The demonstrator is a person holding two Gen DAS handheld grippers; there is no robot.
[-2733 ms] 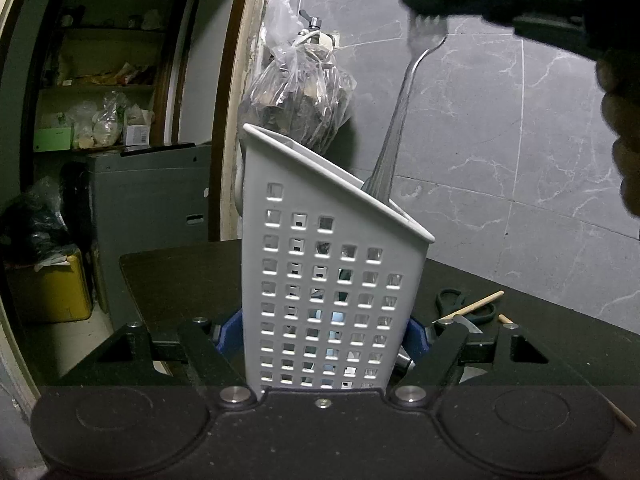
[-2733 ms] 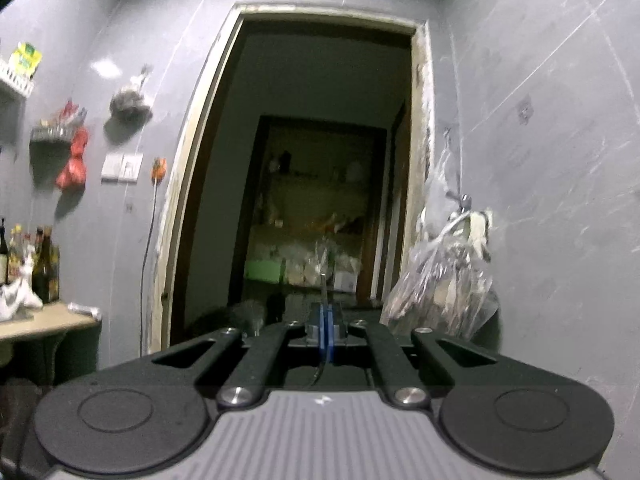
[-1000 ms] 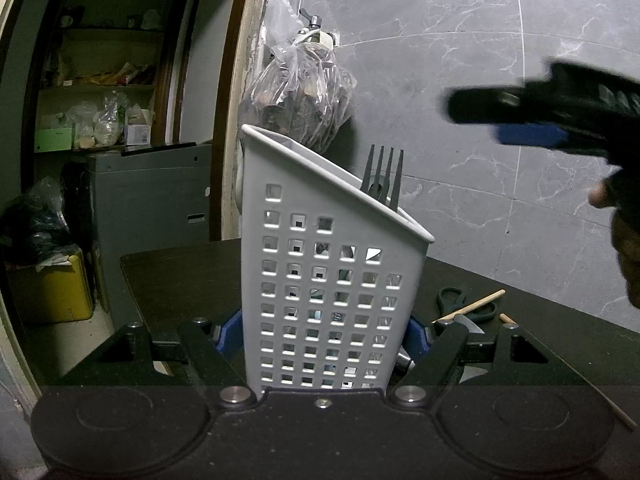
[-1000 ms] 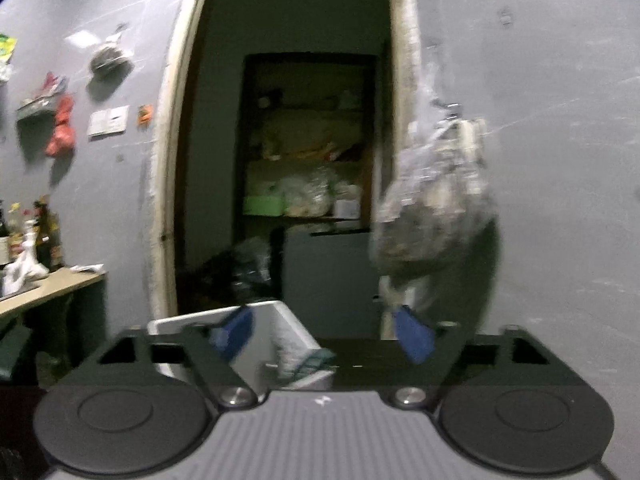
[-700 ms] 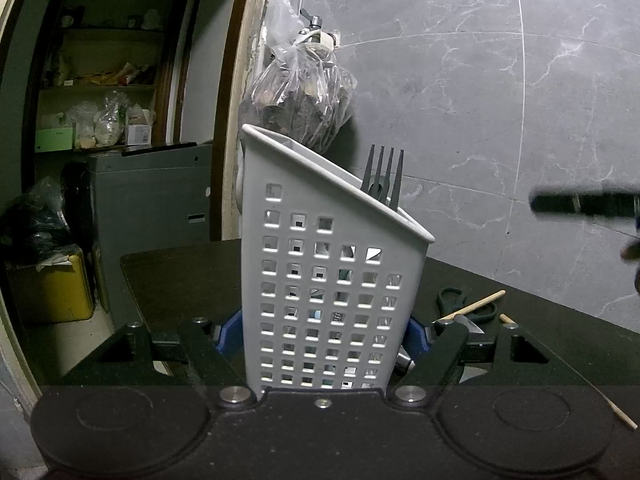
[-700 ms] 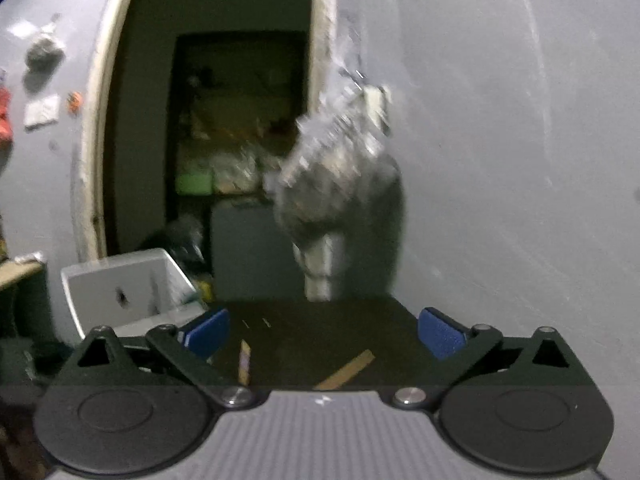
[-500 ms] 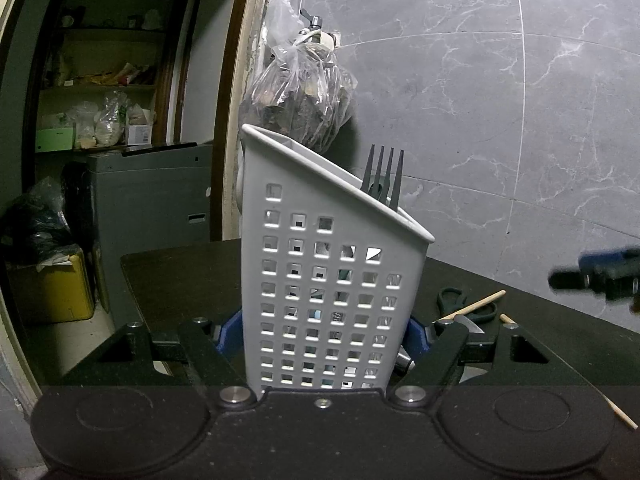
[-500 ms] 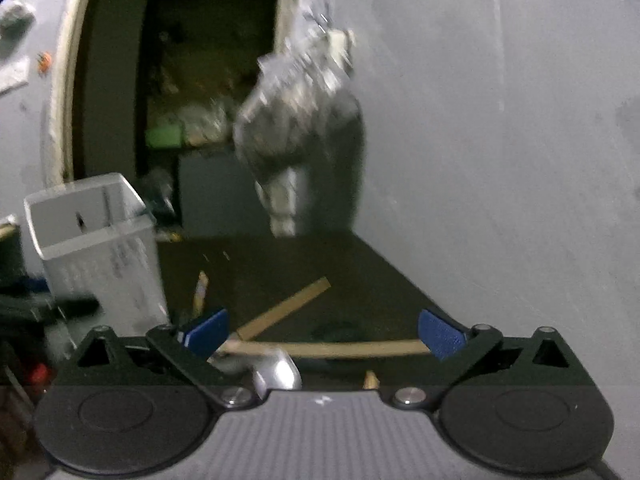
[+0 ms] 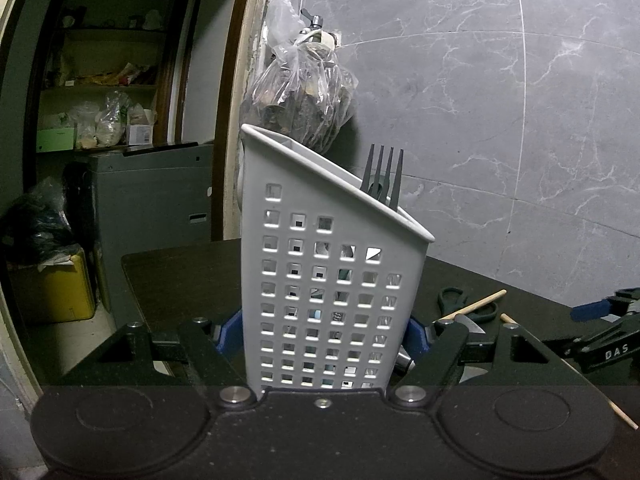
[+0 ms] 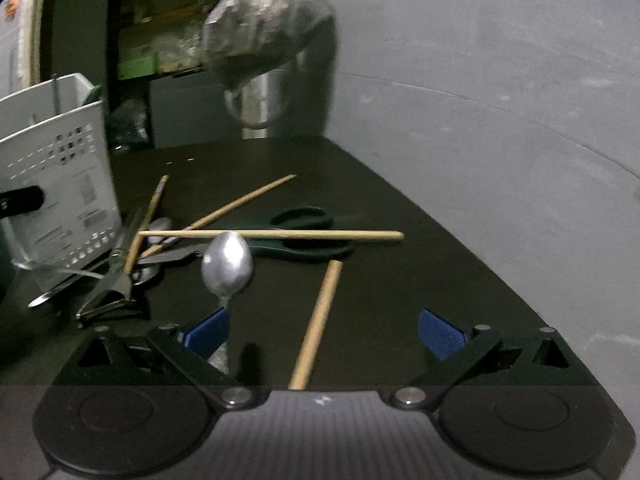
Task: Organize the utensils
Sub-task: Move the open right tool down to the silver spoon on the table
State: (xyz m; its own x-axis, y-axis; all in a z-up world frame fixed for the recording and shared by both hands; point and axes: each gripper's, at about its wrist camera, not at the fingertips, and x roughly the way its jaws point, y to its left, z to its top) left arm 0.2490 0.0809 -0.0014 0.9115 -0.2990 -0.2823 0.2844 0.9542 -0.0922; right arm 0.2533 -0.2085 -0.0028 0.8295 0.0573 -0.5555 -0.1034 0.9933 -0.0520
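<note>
My left gripper (image 9: 322, 334) is shut on a white perforated utensil caddy (image 9: 320, 264), which stands upright on the dark table (image 9: 180, 280). A dark fork (image 9: 383, 174) sticks out of the caddy, tines up. My right gripper (image 10: 322, 334) is open, low over the table, and also shows at the right edge of the left wrist view as the right gripper (image 9: 600, 332). A metal spoon (image 10: 227, 264) lies just ahead of its left pad. One wooden chopstick (image 10: 316, 324) runs between its pads, untouched. The caddy (image 10: 56, 168) stands at the left there.
More chopsticks (image 10: 272, 234), green-handled scissors (image 10: 304, 236) and metal tongs (image 10: 112, 284) lie heaped beside the caddy. A plastic bag (image 9: 304, 92) hangs on the grey marble wall (image 9: 500, 120). A doorway with shelves (image 9: 104, 80) opens at the left. The table edge (image 10: 440, 220) runs along the wall.
My right gripper has come down from near the caddy's top to the table at the right, tilting downward onto the loose utensils, its jaws a little wider. The left gripper and caddy stayed still.
</note>
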